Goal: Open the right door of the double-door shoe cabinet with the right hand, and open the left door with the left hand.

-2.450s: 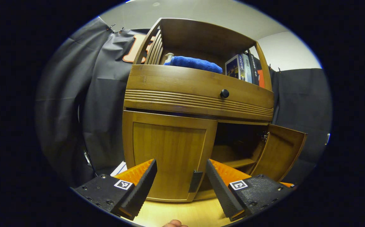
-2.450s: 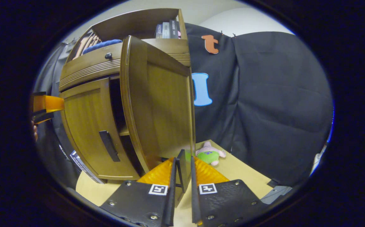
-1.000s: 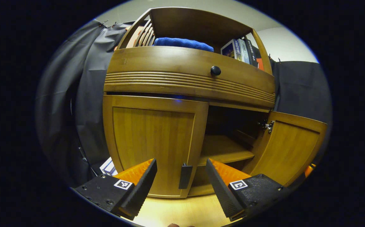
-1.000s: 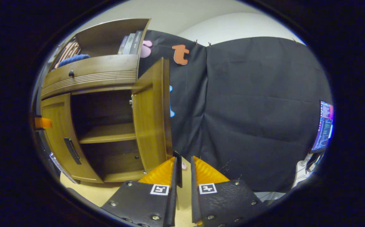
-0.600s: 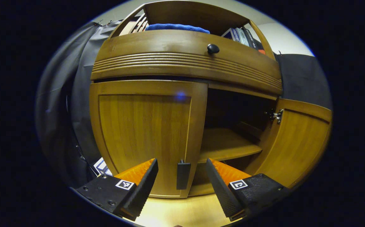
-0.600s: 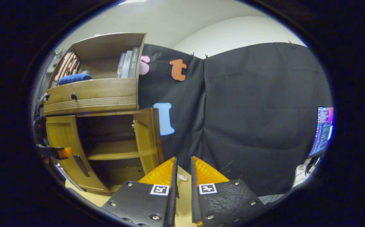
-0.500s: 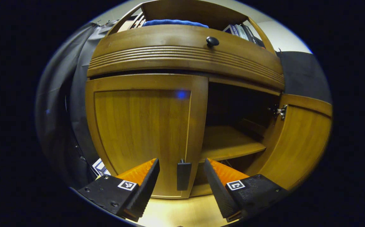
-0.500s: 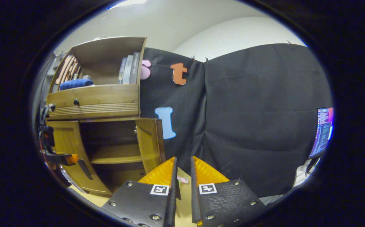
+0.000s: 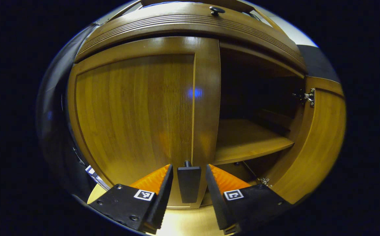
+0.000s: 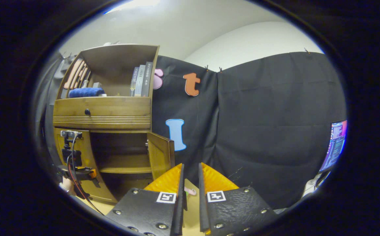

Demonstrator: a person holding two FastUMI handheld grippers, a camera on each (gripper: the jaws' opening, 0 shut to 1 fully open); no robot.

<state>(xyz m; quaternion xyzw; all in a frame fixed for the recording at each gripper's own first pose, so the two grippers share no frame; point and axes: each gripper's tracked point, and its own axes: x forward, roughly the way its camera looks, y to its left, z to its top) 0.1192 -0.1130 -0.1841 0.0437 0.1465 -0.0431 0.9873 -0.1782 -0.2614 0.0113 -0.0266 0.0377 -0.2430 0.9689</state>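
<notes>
At bottom centre of the left gripper view, the left gripper (image 9: 189,183) straddles the handle (image 9: 189,183) of the shut left door (image 9: 137,111), fingers narrowed but not yet pressing. Rigid wood on hinges; pinch that slim handle. Right door (image 10: 159,154) stands open; right gripper (image 10: 190,186) nearly closed, empty.

- Your left gripper (image 9: 189,190) sits close against the shut left door (image 9: 134,111), with its fingers (image 9: 158,196) spread to either side of the dark handle (image 9: 189,183).
- A small gap shows between each finger and the handle.
- To the right, the right door (image 9: 318,144) stands swung open, baring a wooden shelf (image 9: 245,141).
- Above you, the drawer knob (image 9: 216,10) sits at the top edge.
</notes>
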